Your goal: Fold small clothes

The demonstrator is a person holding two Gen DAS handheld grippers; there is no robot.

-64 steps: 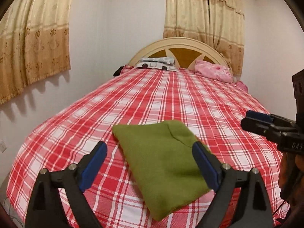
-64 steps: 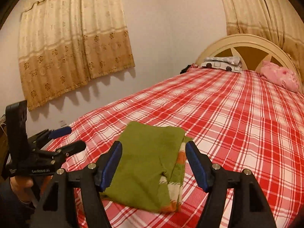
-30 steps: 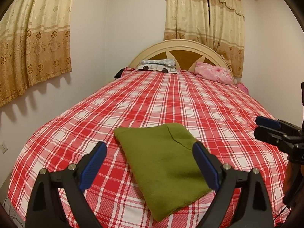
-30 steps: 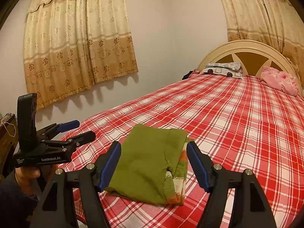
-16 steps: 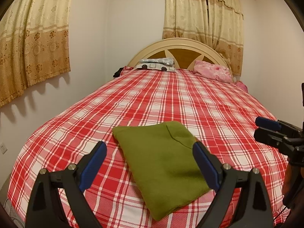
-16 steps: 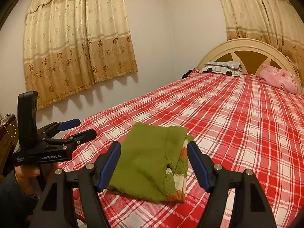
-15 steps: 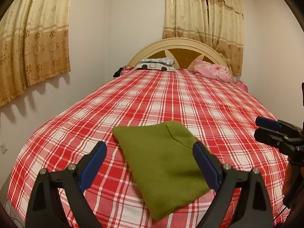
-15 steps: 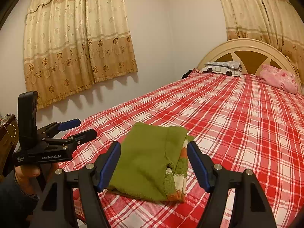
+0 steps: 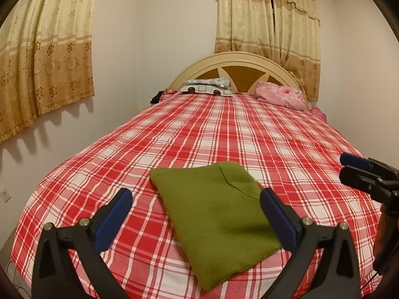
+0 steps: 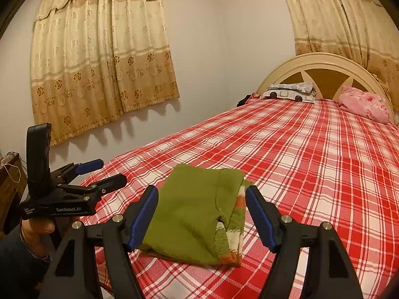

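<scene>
A folded green garment point(image 9: 214, 206) lies flat near the foot of the red plaid bed point(image 9: 224, 129). Its striped orange, white and green edges show at the right side of the garment point(image 10: 192, 211) in the right wrist view. My left gripper point(image 9: 195, 194) hovers just short of it, its jaws opening, with nothing between the pads. It shows from the side as the left gripper point(image 10: 109, 172) in a person's hand point(image 10: 37, 226). My right gripper point(image 10: 201, 190) is open and empty, apart from the cloth. It appears as the right gripper point(image 9: 345, 167) at the right edge.
A pink pillow point(image 9: 281, 96) and a patterned pillow point(image 9: 207, 87) lie against the curved headboard point(image 9: 237, 59). Beige curtains point(image 10: 99, 57) hang on the walls. A dark wooden piece of furniture point(image 10: 10, 174) stands off the bed's left corner.
Both views have lifted slightly since the oldest frames, then held still. The left gripper's jaws stand a little wider than half a second ago. The garment has not moved.
</scene>
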